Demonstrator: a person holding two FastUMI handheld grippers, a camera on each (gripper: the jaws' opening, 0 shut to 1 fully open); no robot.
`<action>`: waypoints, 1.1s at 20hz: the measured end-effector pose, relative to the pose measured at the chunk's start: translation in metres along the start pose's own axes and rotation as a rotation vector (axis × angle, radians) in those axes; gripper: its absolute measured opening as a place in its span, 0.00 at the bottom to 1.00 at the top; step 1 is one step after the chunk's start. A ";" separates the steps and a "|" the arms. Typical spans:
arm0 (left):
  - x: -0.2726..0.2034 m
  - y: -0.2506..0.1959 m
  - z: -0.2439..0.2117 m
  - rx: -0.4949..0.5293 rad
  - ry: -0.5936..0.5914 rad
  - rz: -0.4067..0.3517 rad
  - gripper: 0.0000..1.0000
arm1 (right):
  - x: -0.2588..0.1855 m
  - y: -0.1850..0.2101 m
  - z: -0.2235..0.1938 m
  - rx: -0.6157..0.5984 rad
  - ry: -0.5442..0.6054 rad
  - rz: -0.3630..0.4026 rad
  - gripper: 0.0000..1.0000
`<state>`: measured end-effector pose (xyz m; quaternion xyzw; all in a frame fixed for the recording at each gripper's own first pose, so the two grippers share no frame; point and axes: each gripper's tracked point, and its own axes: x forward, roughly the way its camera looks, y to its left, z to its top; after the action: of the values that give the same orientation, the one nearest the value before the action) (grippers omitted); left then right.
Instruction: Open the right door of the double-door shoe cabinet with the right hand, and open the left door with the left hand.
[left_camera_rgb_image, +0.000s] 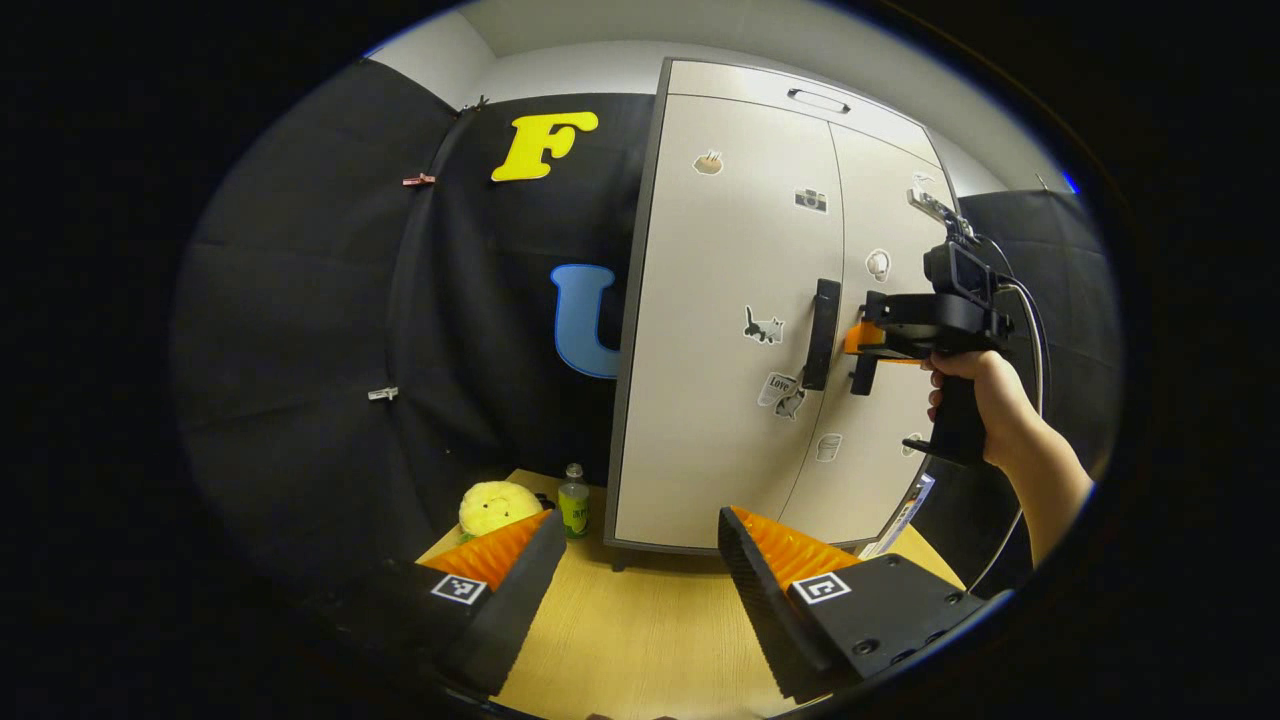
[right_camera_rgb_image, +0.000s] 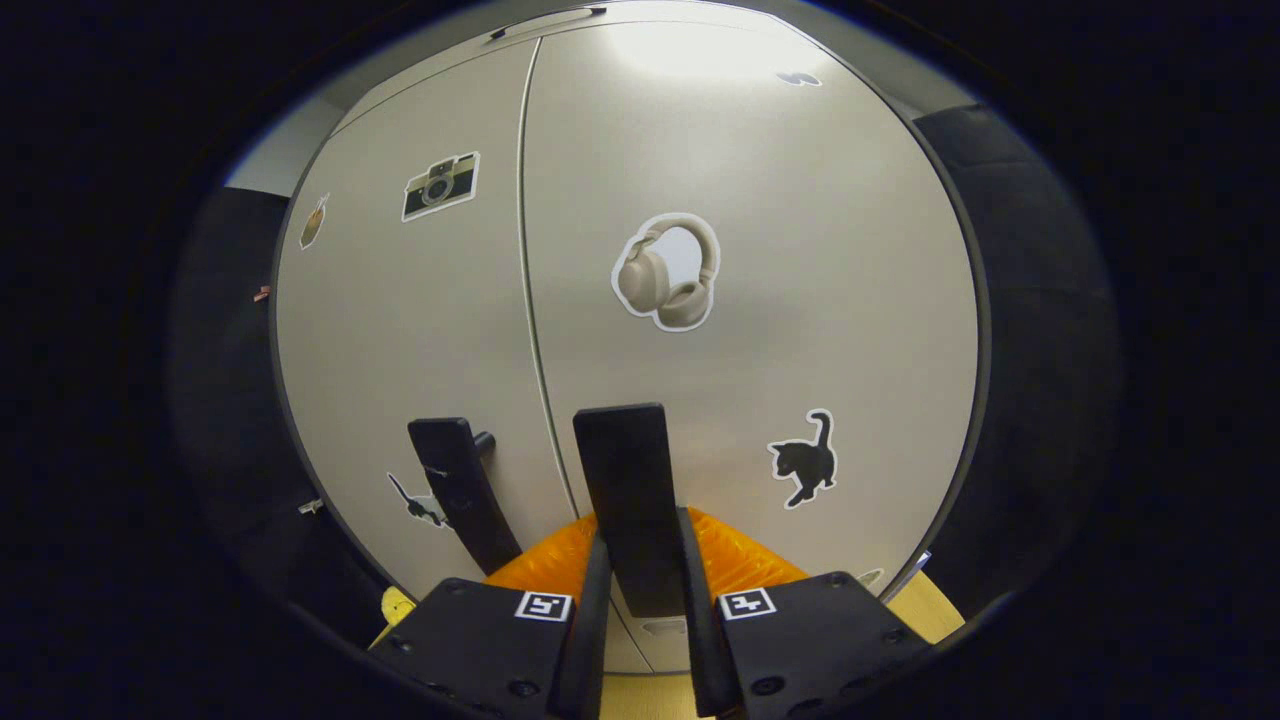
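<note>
In the left gripper view, my left gripper (left_camera_rgb_image: 635, 560) hangs released, its fingers spread wide above the table (left_camera_rgb_image: 640, 640), well short of the cabinet (left_camera_rgb_image: 740, 330). The cabinet stands upright on the table with both doors closed. The left door (left_camera_rgb_image: 710, 350) carries its handle (left_camera_rgb_image: 821, 334) near the seam. Beside it, a hand (left_camera_rgb_image: 975, 405) holds the right gripper (left_camera_rgb_image: 862, 345) against the right door (left_camera_rgb_image: 880, 400), at the handle there. A plush toy (left_camera_rgb_image: 495, 507) and a bottle (left_camera_rgb_image: 573, 500) sit on the table left of the cabinet.

In the right gripper view, my right gripper (right_camera_rgb_image: 640, 590) is clenched on the right handle (right_camera_rgb_image: 630, 500), a finger pressing each side. The right door (right_camera_rgb_image: 760, 300) is flush with the left door (right_camera_rgb_image: 420, 330), whose handle (right_camera_rgb_image: 462, 490) stands just beside.
</note>
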<state>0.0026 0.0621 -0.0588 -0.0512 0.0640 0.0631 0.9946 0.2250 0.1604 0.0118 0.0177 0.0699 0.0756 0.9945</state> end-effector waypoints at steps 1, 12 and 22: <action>-0.002 0.000 0.000 0.001 -0.002 -0.004 0.95 | -0.001 0.001 0.001 -0.005 -0.004 -0.002 0.38; -0.019 -0.007 -0.003 0.017 -0.004 -0.036 0.95 | -0.012 0.002 0.000 -0.050 0.021 0.052 0.17; -0.020 -0.039 0.001 0.040 -0.009 -0.067 0.95 | -0.040 -0.006 0.002 -0.075 -0.013 0.127 0.17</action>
<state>-0.0120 0.0211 -0.0514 -0.0332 0.0589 0.0285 0.9973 0.1875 0.1480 0.0191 -0.0146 0.0591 0.1409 0.9881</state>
